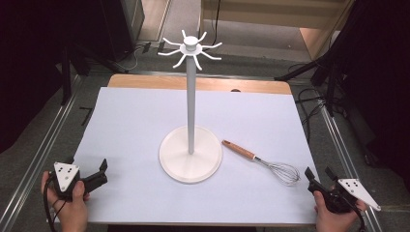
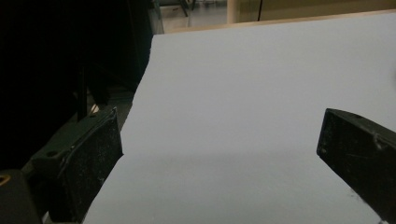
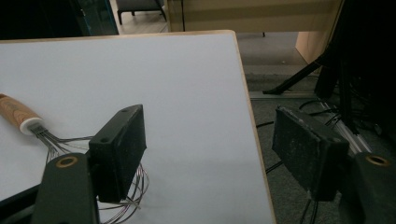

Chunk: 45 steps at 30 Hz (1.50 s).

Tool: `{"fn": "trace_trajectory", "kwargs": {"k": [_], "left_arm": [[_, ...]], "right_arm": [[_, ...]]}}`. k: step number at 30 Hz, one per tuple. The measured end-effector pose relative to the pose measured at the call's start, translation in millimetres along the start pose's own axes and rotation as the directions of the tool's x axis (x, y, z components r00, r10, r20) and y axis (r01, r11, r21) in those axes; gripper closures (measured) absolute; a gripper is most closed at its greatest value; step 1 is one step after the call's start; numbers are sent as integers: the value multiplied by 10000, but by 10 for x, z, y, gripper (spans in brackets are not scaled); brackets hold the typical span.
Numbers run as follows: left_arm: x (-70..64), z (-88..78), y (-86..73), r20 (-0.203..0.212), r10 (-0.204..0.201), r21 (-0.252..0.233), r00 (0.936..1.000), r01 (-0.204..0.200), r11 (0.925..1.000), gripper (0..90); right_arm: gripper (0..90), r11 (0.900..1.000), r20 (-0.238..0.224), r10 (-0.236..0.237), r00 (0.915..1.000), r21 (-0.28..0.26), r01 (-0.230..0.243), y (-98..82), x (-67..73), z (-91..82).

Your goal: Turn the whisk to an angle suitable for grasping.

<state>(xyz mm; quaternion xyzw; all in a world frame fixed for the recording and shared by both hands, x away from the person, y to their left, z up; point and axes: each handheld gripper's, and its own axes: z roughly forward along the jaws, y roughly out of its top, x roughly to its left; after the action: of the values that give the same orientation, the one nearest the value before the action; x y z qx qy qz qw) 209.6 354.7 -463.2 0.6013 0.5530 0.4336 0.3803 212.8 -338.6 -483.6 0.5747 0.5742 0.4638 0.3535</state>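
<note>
High view shows you at the start: both tongs rest near the table's near corners, nothing gripped. Your right gripper [image 1: 320,176] has its jaws spread, the whisk [image 1: 261,160] lying just ahead and to its left; your left gripper [image 1: 99,170] is spread too, well apart from it. Next, I'd judge, you close on the wooden handle and lift toward the hook stand [image 1: 191,101]. Right gripper view cuts off the handle, and a jaw hides part of the wires.
</note>
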Motion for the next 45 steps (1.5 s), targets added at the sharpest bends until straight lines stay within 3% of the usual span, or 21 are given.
{"fn": "trace_trajectory", "kwargs": {"k": [8, 10, 15, 17, 18, 19, 22, 24, 26, 27, 28, 30, 31, 33, 35, 36, 37, 40, 41, 43, 45], "left_arm": [[50, -2, -3, 181, -409, -22, 9990, 410, 9992, 8], [56, 1, -1, 221, -454, 44, 9987, 453, 9990, 8], [51, 13, 3, 134, -478, 125, 9988, 476, 9988, 56], [44, 16, 3, 106, -418, 122, 9991, 417, 9991, 70], [41, 14, 4, 84, -394, 126, 9992, 393, 9991, 70], [37, 13, 3, 60, -367, 102, 9993, 367, 9993, 70], [34, 12, 2, 58, -367, 87, 9993, 366, 9993, 70], [35, 10, 2, 32, -377, 73, 9993, 377, 9993, 70], [34, 10, 2, 25, -370, 73, 9993, 370, 9993, 70], [34, 9, 2, 30, -348, 79, 9994, 348, 9994, 70], [33, 10, 2, 20, -334, 78, 9994, 334, 9994, 70], [32, 11, 2, -10, -317, 94, 9995, 318, 9995, 70], [32, 12, 2, -13, -308, 104, 9995, 308, 9995, 69], [32, 10, 2, -13, -324, 82, 9995, 324, 9994, 69], [33, 9, 2, 2, -349, 78, 9994, 349, 9994, 67], [33, 9, 2, 2, -349, 78, 9994, 349, 9994, 54], [33, 14, 3, 102, -270, 114, 9996, 268, 9996, 35], [22, 17, 5, 94, -185, 157, 9998, 184, 9997, 26], [18, 20, 8, 121, -115, 232, 9999, 112, 9997, 0], [15, 25, 9, 91, -120, 250, 9999, 118, 9996, 0], [13, 27, 10, 55, -119, 284, 9999, 117, 9995, 0]], "right_arm": [[352, 9990, 170, -379, 9991, -222, 382, 96, -8, -31], [375, 9991, -893, -381, 9953, -194, 365, 146, -69, -12], [439, 9986, -1107, -476, 9927, 179, 498, 205, -93, 4], [493, 9959, -1917, -453, 9804, 686, 594, 273, -103, -3], [493, 9959, -1917, -453, 9804, 686, 594, 273, -103, -3], [490, 9925, -2532, -367, 9667, 1039, 649, 335, -90, -16], [463, 9862, -2621, -768, 9620, 1220, 1120, 390, -28, -20], [455, 9700, -3043, -1406, 9421, 1484, 1926, 449, 80, 7], [487, 9618, -3139, -1533, 9370, 1701, 2144, 476, 121, 36], [475, 9509, -3311, -1638, 9293, 1979, 2381, 504, 161, 78], [446, 9242, -3586, -2013, 9115, 2387, 2980, 545, 237, 142], [444, 9138, -3687, -2149, 9044, 2508, 3194, 558, 274, 167], [444, 8982, -3918, -2268, 8917, 2700, 3471, 584, 338, 219], [444, 8911, -4004, -2325, 8863, 2774, 3591, 592, 371, 243], [429, 8643, -4381, -2514, 8631, 2998, 4039, 611, 444, 324], [429, 8643, -4381, -2514, 8631, 2998, 4039, 611, 444, 324], [419, 8406, -4464, -2694, 8533, 3233, 4346, 626, 482, 378], [414, 8267, -4426, -2764, 8531, 3431, 4459, 651, 513, 426], [412, 8148, -4628, -2743, 8430, 3537, 4593, 696, 539, 470], [413, 8079, -4676, -2791, 8387, 3578, 4683, 721, 555, 494], [429, 7838, -4928, -2875, 8213, 3718, 4975, 807, 613, 567]]}}
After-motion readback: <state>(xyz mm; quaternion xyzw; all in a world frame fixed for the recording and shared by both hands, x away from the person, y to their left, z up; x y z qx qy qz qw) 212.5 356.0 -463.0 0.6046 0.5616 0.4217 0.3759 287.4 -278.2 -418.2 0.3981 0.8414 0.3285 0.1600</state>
